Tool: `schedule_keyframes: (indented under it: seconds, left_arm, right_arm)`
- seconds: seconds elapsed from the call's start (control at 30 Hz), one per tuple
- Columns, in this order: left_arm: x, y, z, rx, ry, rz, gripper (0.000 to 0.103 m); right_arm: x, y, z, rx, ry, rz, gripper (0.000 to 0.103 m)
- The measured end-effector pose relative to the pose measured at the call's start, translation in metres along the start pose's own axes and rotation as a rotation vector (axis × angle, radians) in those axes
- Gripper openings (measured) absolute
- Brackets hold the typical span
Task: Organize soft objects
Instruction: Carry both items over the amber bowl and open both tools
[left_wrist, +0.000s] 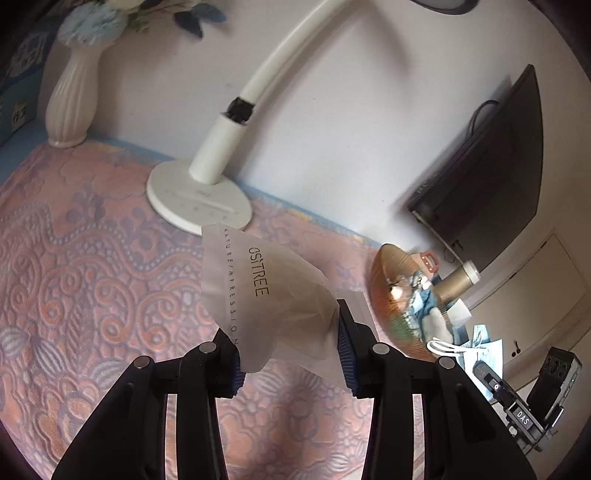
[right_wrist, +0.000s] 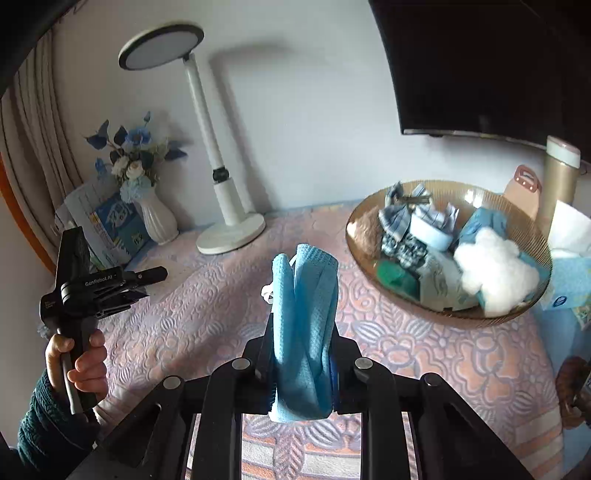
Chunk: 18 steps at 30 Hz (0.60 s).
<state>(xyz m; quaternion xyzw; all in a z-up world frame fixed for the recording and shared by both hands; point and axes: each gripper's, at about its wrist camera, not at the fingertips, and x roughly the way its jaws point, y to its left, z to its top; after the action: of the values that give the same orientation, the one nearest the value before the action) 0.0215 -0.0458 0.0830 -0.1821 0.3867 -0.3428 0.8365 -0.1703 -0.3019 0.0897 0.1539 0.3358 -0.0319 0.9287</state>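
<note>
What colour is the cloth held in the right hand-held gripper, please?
Light blue, with a waffle texture; the cloth shows best in the right wrist view.

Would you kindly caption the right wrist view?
Right gripper clamps a folded blue waffle-weave cloth above the patterned bedspread.

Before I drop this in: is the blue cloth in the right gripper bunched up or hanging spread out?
Bunched. The blue cloth stands in upright folds, pinched between the right gripper fingers, off the patterned tablecloth.
</note>
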Motion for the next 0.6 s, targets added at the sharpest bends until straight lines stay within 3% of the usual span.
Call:
schedule_keyframes:
  seconds: [0.13, 0.27, 0.37, 0.6]
  left_arm:
    - [0.017, -0.066, 0.026, 0.105, -0.010, -0.081, 0.038]
    - [0.056, -0.126, 0.044, 0.196, 0.020, -0.141, 0.038]
    - [0.094, -0.166, 0.048, 0.256, 0.047, -0.160, 0.038]
    - [0.165, -0.224, 0.045, 0.341, 0.114, -0.188, 0.041]
  right_arm:
    - [-0.042, -0.023, 0.036, 0.003, -0.116, -0.082, 0.020]
    - [-0.060, -0.059, 0.077, 0.047, -0.174, -0.178, 0.020]
    - [-0.054, -0.090, 0.102, 0.108, -0.166, -0.234, 0.020]
    - [-0.007, -0.148, 0.134, 0.246, -0.104, -0.236, 0.020]
